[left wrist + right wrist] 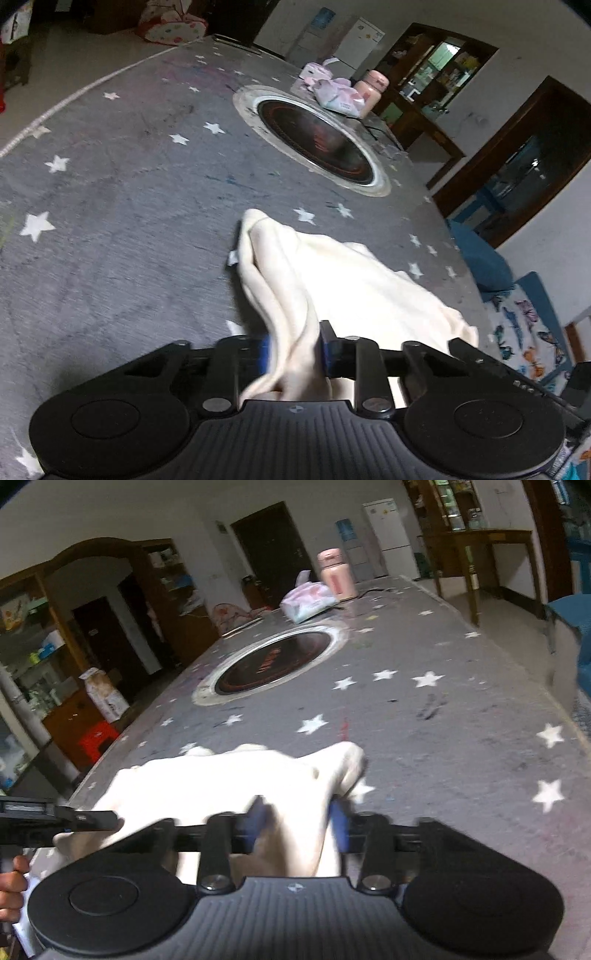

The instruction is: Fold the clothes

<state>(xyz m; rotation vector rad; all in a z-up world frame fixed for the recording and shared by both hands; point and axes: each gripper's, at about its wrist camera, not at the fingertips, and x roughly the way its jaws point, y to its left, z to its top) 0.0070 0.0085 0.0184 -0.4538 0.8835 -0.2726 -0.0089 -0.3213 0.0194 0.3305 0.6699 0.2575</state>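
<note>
A cream garment (351,280) lies crumpled on the grey star-patterned tablecloth (110,184), close to the near edge. My left gripper (295,347) is shut on a bunched fold of it, which fills the gap between the blue pads. In the right wrist view the same cream garment (221,782) spreads to the left, and my right gripper (299,823) is shut on another fold, its blue pads blurred. The left gripper's black body (55,819) shows at the left edge, with a hand (11,886) holding it.
A round inset cooktop (314,136) sits mid-table. Beyond it stand a pink jar (371,92) and a pale plastic bag (340,98). A blue chair (480,258) is by the table's right side. A red stool (98,738) and cabinets stand off to the left.
</note>
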